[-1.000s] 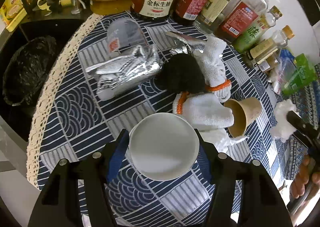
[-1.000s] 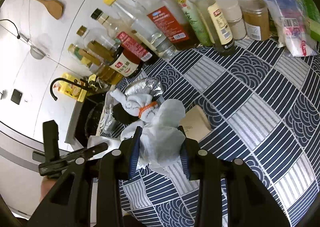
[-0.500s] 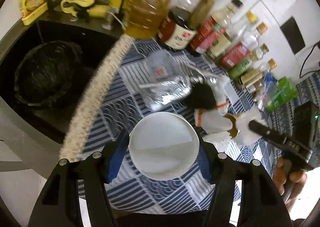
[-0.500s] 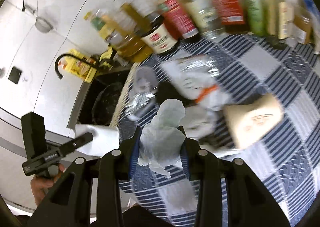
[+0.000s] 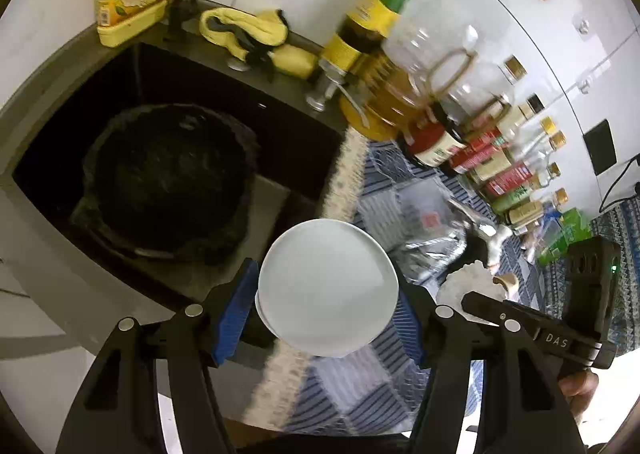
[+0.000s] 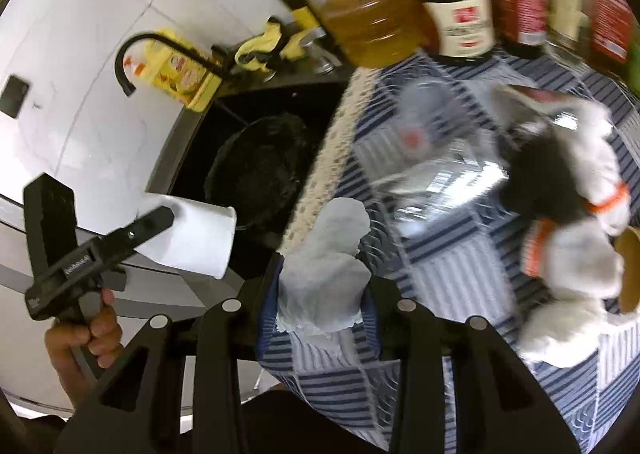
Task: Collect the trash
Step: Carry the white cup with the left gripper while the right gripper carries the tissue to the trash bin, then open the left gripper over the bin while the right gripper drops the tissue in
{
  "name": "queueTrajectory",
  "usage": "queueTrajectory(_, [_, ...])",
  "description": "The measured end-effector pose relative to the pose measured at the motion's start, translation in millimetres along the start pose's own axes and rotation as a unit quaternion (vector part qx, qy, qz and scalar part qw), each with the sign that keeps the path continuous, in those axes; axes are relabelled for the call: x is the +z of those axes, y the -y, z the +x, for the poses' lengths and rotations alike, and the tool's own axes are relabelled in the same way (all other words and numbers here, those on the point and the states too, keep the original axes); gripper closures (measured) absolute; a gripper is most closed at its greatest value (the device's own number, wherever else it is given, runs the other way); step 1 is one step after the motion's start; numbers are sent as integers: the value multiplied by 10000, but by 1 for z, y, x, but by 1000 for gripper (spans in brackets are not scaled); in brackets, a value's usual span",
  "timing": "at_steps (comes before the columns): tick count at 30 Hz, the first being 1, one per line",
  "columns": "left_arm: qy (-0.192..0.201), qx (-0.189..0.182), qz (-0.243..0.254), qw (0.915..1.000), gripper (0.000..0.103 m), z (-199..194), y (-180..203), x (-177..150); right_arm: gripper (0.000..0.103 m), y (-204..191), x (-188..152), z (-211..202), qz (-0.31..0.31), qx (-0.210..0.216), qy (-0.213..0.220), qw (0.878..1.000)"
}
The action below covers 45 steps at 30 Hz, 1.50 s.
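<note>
My left gripper (image 5: 326, 306) is clamped on a white paper cup (image 5: 327, 288), bottom toward the camera, its long axis running along the fingers. My right gripper (image 6: 322, 304) pinches a crumpled tissue (image 6: 326, 270). The black-lined bin (image 5: 168, 178) sits in the dark sink, ahead and to the left of both. The cup hangs at the edge of the tablecloth (image 5: 352, 386), so I judge my left hand the nearer; the right trails over the cloth.
</note>
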State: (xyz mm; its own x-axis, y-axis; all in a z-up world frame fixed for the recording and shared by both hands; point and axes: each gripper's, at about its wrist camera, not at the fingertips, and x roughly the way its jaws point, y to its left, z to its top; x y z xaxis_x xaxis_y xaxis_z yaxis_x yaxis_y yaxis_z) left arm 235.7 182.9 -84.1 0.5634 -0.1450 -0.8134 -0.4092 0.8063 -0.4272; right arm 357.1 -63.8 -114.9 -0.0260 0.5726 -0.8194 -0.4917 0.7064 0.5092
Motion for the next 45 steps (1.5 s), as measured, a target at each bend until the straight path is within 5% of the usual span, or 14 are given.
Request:
queueTrajectory(11, [201,-29,-11,9998,42,-22,-98,53,66,-90,43,77,-269,-5,-60,9996])
queueTrajectory(24, [175,-143,-109,9997,42,-24,-160,112,65,-168,104,153,-631,-35,-231,9977])
queueTrajectory(35, [-208,-321,-434,9983,42,19,-197,133,62,-171,140,200,-686,-231,-677,9951])
queueTrajectory(38, [-506,-209,-568,9969,31,32,-205,137,46,-167,146,206,-573,-149,-746,9955])
queueTrajectory(45, [-721,-148,-631,9953,31,44,-210,135,45,-153,151,201,-321,-133,-655,9973])
